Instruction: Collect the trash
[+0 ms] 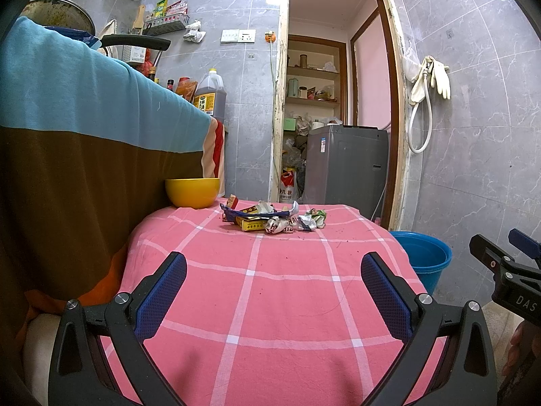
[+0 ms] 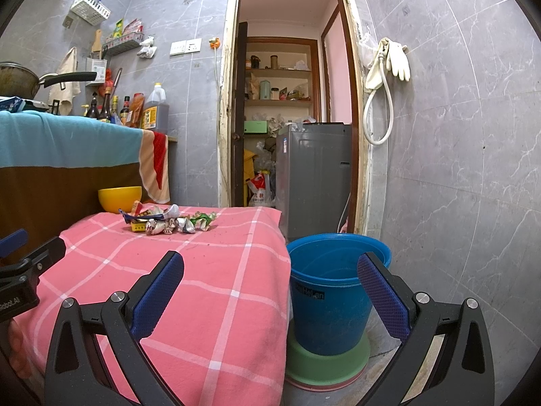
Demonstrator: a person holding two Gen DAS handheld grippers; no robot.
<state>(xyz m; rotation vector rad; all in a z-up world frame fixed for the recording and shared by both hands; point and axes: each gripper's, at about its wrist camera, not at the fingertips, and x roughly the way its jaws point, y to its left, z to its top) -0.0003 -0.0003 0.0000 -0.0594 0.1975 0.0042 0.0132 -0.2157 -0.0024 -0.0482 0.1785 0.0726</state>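
From the left wrist camera, the left gripper (image 1: pixel 274 291) hangs low over the near part of a table under a pink checked cloth (image 1: pixel 287 304), its two blue-padded fingers (image 1: pixel 162 296) spread wide with nothing between them. The trash (image 1: pixel 274 218), a small heap of crumpled wrappers and flattened little packets, lies on the far part of the cloth, well apart from the fingertips. A yellow bowl (image 1: pixel 192 192) stands at the far left corner of the table, just beside the heap's left end. Left of the table a striped cloth of light blue and brown (image 1: pixel 84 128) drapes over something taller. Off the right edge of the table sits a blue bucket (image 1: pixel 427 257) on the floor, and part of the right gripper (image 1: pixel 507 270) juts in at the right border; here I cannot tell how its fingers stand. From the right wrist camera, the right gripper (image 2: pixel 270 287) is held over the table's right edge, its padded fingers (image 2: pixel 159 297) likewise splayed and empty, one over the cloth and the other in front of the bucket (image 2: pixel 324 308). The bucket stands on a green ring-shaped base (image 2: pixel 328 365), close against the side of the table. The trash (image 2: pixel 169 221) sits at the far left of the cloth, near the yellow bowl (image 2: pixel 118 198). Beyond the table, an open doorway shows a grey washing machine (image 2: pixel 311 176).
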